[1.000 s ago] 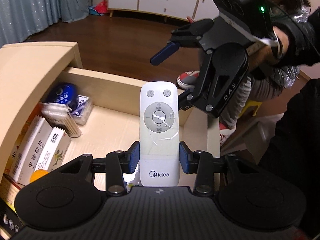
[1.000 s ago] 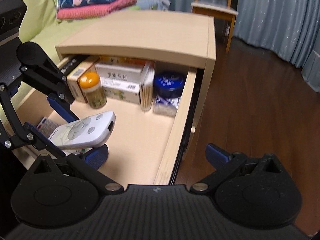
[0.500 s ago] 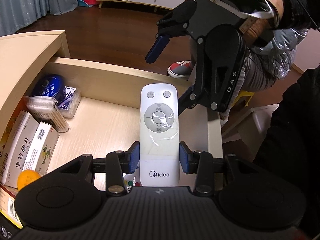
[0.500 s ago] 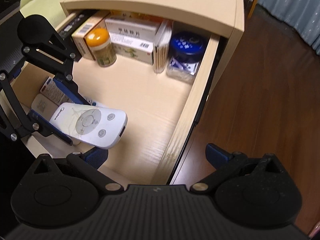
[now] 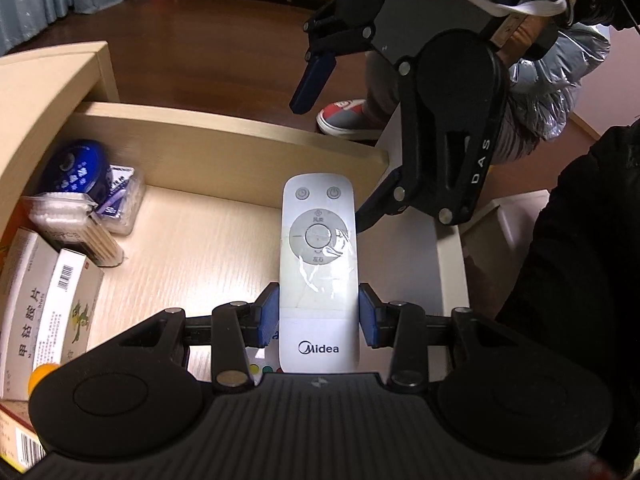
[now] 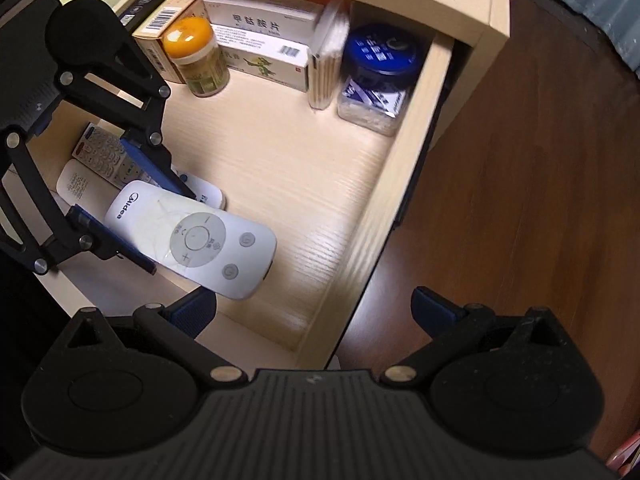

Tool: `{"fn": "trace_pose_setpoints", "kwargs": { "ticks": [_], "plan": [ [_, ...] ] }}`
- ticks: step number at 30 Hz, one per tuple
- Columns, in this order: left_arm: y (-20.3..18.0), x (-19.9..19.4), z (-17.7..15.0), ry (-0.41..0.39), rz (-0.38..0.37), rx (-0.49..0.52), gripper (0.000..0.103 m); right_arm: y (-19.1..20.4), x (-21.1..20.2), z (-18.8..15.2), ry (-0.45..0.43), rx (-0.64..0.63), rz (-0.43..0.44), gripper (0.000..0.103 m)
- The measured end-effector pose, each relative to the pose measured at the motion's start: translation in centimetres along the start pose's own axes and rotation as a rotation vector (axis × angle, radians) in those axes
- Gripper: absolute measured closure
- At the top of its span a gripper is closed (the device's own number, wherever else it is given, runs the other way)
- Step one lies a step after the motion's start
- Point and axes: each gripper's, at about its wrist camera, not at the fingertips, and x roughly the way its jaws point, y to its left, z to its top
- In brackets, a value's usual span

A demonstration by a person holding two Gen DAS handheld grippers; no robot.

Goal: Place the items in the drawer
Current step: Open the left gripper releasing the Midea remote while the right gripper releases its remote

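At the left of the open drawer, two other remotes are seen lying flat on the floor, and boxes, an orange-capped bottle, a cotton-swab pack and a blue-lidded jar are lined up along the back; these items can be judged already stowed. Further right, the white Midea remote is clamped by its sides between the blue pads of the left gripper and is held tilted above the drawer floor, not yet set down. A clear stretch of floor is left beside it. Lowering and release are judged to remain. At the right, the right gripper is held with its jaws wide apart, empty, over the drawer's front corner
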Motion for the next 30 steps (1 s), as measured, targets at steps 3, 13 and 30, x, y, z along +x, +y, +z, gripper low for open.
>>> {"fn": "trace_pose_setpoints", "kwargs": {
  "ticks": [3, 13, 30],
  "plan": [
    [0.6, 0.3, 0.3, 0.01, -0.027, -0.006, 0.057, -0.2, 0.1, -0.1, 0.007, -0.001, -0.019, 0.0],
    [2.1, 2.6, 0.6, 0.07, -0.081, -0.04, 0.057, -0.7, 0.2, -0.5, 0.006, 0.022, -0.016, 0.0],
    [3.0, 5.1, 1.6, 0.138, -0.132, -0.075, 0.058, -0.9, 0.3, -0.7, -0.017, 0.039, -0.024, 0.0]
  ]
}}
